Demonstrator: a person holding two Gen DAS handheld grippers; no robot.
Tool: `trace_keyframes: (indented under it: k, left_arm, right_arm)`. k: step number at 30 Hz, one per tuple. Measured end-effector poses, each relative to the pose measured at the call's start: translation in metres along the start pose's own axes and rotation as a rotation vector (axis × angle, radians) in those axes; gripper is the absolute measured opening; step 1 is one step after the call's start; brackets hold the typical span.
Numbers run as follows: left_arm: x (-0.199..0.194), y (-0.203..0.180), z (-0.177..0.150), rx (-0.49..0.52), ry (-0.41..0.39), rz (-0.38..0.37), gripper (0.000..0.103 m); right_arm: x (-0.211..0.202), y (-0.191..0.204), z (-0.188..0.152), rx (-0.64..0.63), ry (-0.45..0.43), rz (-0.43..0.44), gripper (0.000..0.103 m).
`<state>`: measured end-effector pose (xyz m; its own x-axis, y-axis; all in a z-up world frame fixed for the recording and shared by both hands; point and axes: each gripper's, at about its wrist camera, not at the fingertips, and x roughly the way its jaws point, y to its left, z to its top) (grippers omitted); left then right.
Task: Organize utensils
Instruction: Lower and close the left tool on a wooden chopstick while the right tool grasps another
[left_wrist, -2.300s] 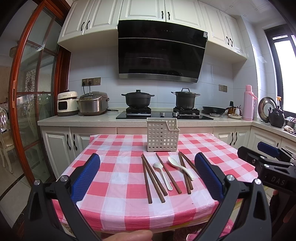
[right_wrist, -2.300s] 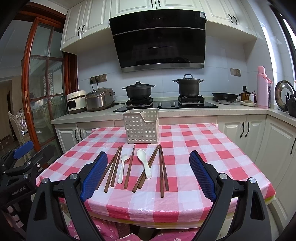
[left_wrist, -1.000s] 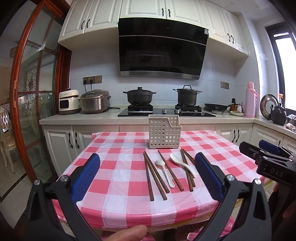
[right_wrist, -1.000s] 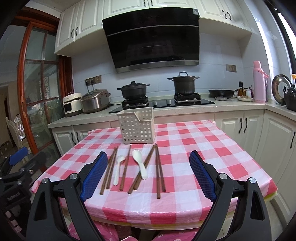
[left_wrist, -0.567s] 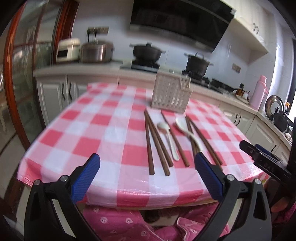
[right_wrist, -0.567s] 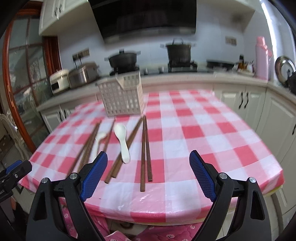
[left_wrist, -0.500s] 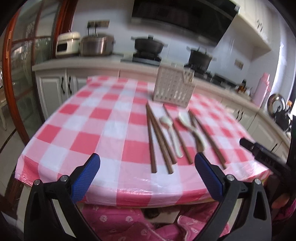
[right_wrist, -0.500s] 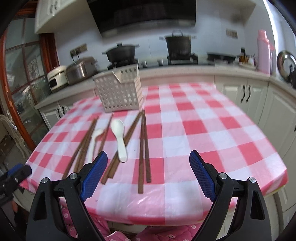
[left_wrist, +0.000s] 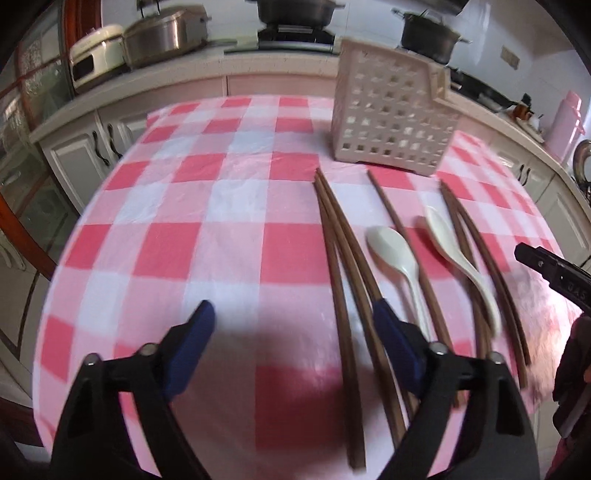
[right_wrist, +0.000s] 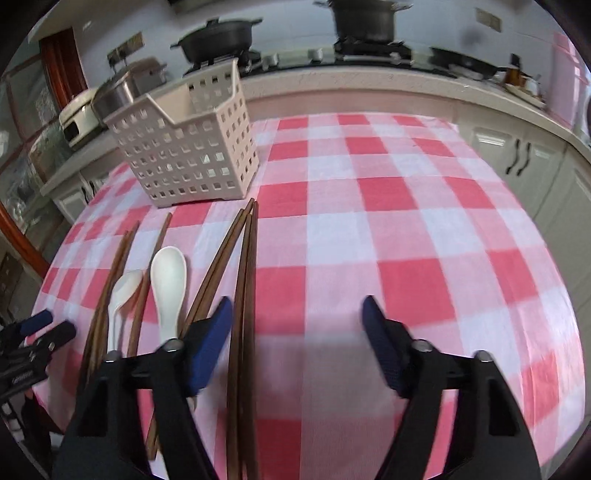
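Left wrist view: left gripper (left_wrist: 291, 325), jaws apart and holding nothing, low over the near part of the table (left_wrist: 155, 192), which wears a red-and-white checked cloth. Left half of the cloth bare out to the left edge. Brown chopsticks (left_wrist: 343, 266) run lengthwise from mid-table toward the near edge; the leftmost pair passes between the blue fingers (left_wrist: 391, 332), close to the right one. Two white spoons (left_wrist: 395, 254) lie among the sticks, bowls toward the far side. White lattice basket (left_wrist: 391, 122) stands upright near the far edge, just beyond the stick tips.

Right wrist view: right gripper (right_wrist: 297, 332), jaws apart and empty, above the near edge. Its left finger sits over the rightmost chopsticks (right_wrist: 245, 280). Spoons (right_wrist: 168, 280) and remaining sticks to the left; basket (right_wrist: 188, 147) far left. Right half of the cloth bare to the right edge. Left gripper (right_wrist: 33, 336) at the table's left edge.
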<state>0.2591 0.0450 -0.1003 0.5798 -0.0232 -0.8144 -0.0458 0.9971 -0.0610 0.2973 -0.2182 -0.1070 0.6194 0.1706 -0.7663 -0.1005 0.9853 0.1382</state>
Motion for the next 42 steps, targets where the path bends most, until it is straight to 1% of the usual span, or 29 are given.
trace_keyframes:
  k: [2,5,11,15,21,23,27,32,35,37,38,40,41,42]
  left_arm:
    - [0.018,0.005,0.011,-0.016,0.036,0.005,0.074]
    - [0.03,0.008,0.022,-0.016,0.043,0.014,0.074]
    - [0.042,0.007,0.037,0.011,0.047,0.025,0.074]
    - [0.047,0.006,0.04,0.016,0.051,0.015,0.072]
    - [0.049,0.005,0.04,0.025,0.049,0.003,0.069]
    - [0.05,0.003,0.041,0.034,0.048,0.003,0.068]
    - [0.053,-0.001,0.044,0.043,0.038,0.023,0.056]
    - [0.059,-0.001,0.053,0.034,0.039,0.017,0.051]
    - [0.063,-0.006,0.058,0.045,0.04,0.033,0.045]
    - [0.065,-0.012,0.06,0.064,0.041,0.032,0.035]
    - [0.065,-0.014,0.062,0.072,0.044,0.033,0.033]
    - [0.066,-0.018,0.063,0.081,0.049,0.029,0.02]
    - [0.066,-0.02,0.064,0.083,0.052,0.025,0.017]
    - [0.066,-0.021,0.063,0.088,0.057,0.022,0.011]
  right_arm:
    - [0.013,0.003,0.008,-0.021,0.029,0.014,0.052]
    - [0.027,0.009,0.015,-0.055,0.057,0.024,0.045]
    - [0.042,0.021,0.027,-0.11,0.072,0.022,0.037]
    - [0.048,0.026,0.032,-0.131,0.081,-0.009,0.034]
    - [0.052,0.029,0.033,-0.155,0.084,-0.018,0.029]
    - [0.053,0.033,0.032,-0.173,0.087,-0.036,0.026]
    - [0.057,0.034,0.033,-0.174,0.089,-0.041,0.021]
    - [0.058,0.032,0.035,-0.168,0.089,-0.032,0.02]
    - [0.061,0.03,0.039,-0.165,0.094,-0.031,0.02]
    - [0.063,0.03,0.041,-0.164,0.096,-0.03,0.02]
    - [0.064,0.03,0.042,-0.167,0.097,-0.03,0.02]
    - [0.065,0.03,0.043,-0.169,0.097,-0.028,0.019]
    - [0.065,0.029,0.043,-0.169,0.098,-0.028,0.018]
    - [0.065,0.029,0.043,-0.165,0.099,-0.029,0.017]
